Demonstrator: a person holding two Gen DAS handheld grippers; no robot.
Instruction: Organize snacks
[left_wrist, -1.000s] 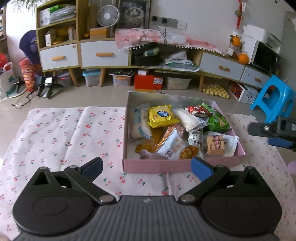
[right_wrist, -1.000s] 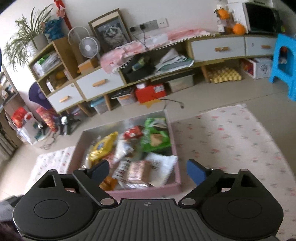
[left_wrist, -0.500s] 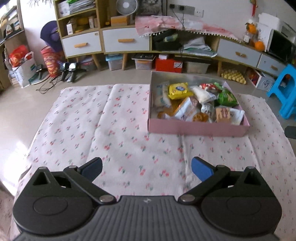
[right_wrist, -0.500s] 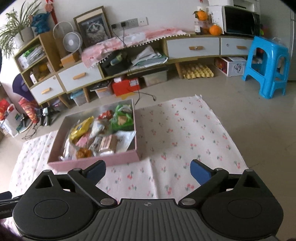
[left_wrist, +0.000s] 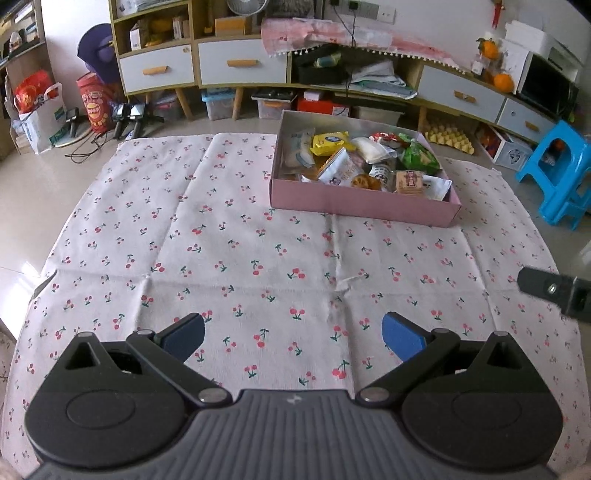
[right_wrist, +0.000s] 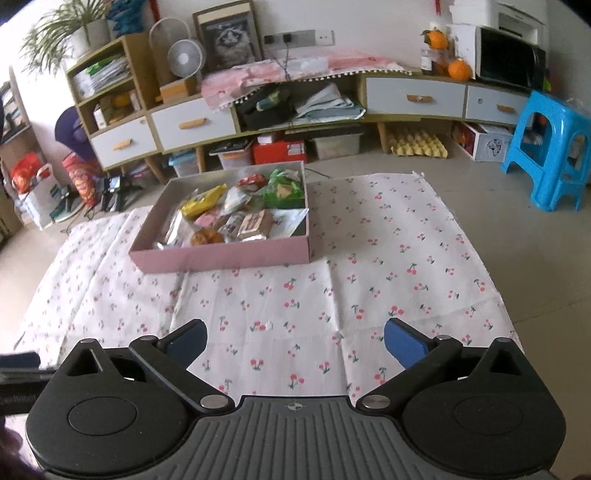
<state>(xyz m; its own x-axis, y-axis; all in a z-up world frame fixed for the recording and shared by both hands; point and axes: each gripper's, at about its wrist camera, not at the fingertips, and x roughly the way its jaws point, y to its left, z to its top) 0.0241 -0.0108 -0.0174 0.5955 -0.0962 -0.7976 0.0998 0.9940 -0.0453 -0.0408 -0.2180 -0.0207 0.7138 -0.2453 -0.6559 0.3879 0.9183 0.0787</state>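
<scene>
Box: the pink box (left_wrist: 364, 203) full of snacks (left_wrist: 365, 162) sits on the cherry cloth (left_wrist: 258, 258), upper middle in the left view, upper left of centre in the right view.
Change: a second ago the box lay just past both sets of fingertips; now a wide band of cloth shows between.
Left gripper (left_wrist: 293, 334): fingers apart, nothing between them, as before.
Right gripper (right_wrist: 295, 338): jaws have just been opening, now wide, nothing between them.
</scene>
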